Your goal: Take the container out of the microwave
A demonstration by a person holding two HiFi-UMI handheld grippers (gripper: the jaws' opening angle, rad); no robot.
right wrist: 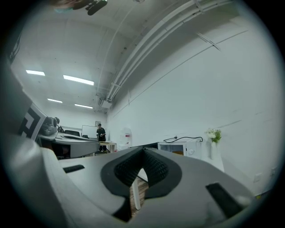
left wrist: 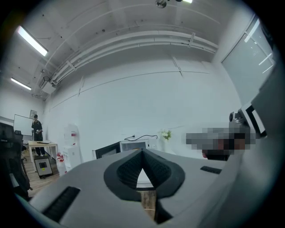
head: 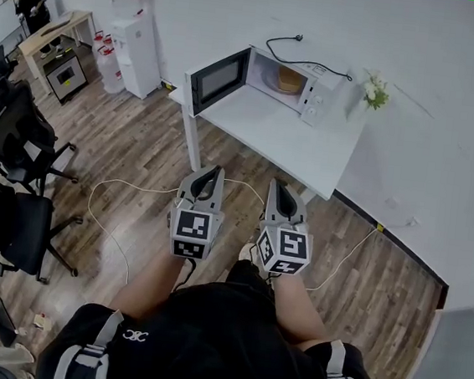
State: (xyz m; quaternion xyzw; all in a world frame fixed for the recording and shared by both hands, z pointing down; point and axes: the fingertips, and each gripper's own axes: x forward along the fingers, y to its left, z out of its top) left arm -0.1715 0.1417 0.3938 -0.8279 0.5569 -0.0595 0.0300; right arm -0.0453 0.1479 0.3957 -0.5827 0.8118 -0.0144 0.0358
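The white microwave stands on a white table ahead of me, its door swung open to the left. A yellowish container sits inside it. My left gripper and right gripper are side by side over the wooden floor, short of the table's front edge. Both point level at the table and are shut with nothing in them. In the left gripper view the shut tips line up below the microwave. In the right gripper view the shut tips sit left of the microwave.
A vase of flowers stands right of the microwave. A white cable loops over the floor by the table leg. Black office chairs fill the left side. A water dispenser and a person at a desk are far left.
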